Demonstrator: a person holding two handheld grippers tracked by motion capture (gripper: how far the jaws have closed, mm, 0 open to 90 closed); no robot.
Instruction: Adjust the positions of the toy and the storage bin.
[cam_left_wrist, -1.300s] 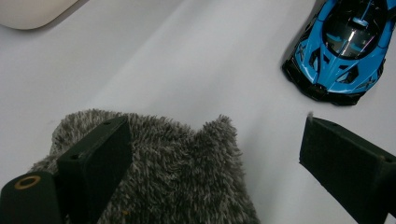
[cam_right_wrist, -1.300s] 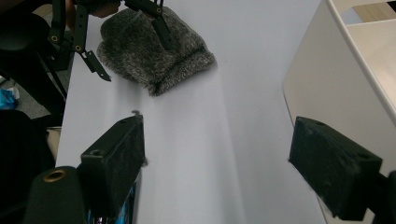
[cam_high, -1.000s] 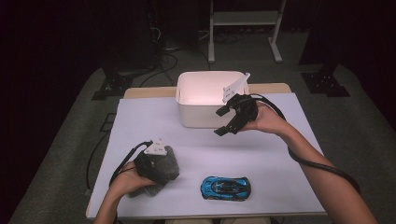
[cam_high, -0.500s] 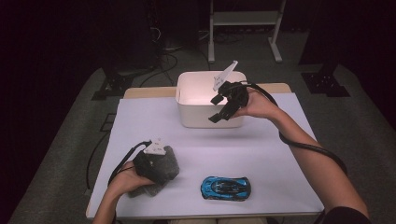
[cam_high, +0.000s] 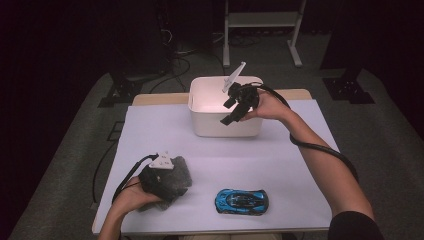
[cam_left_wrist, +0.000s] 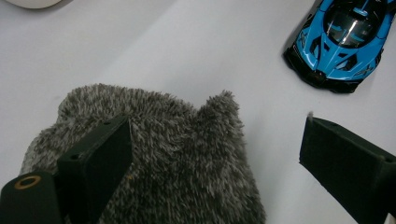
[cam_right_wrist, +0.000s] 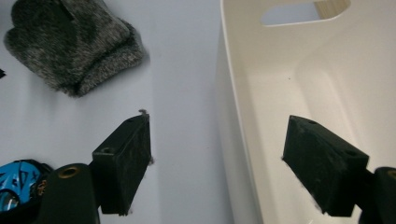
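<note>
While the right tool (cam_high: 231, 111) straddles the smooth white tub's (cam_high: 200, 118) rim, closing but gripping nothing, the left tool (cam_left_wrist: 215, 158) gapes over shaggy grey fabric (cam_left_wrist: 187, 154).

The high view is dim around its edges: the floor and the stands behind sink into near black, while the white table sheet (cam_high: 210, 155) is evenly lit from above. The white bin (cam_high: 220, 107) glares softly, its inside washed out to a pale glow. Detail there is coarse and slightly soft.

The left gripper view is bright and sharp on the grey fur (cam_left_wrist: 177, 154) between its jaws; the blue car (cam_left_wrist: 343, 39) beyond its right jaw shows small highlights and casts a short shadow.

In the right gripper view the near jaws are soft, and the bin wall (cam_right_wrist: 280, 93) lies in gentle, shadowless light.
</note>
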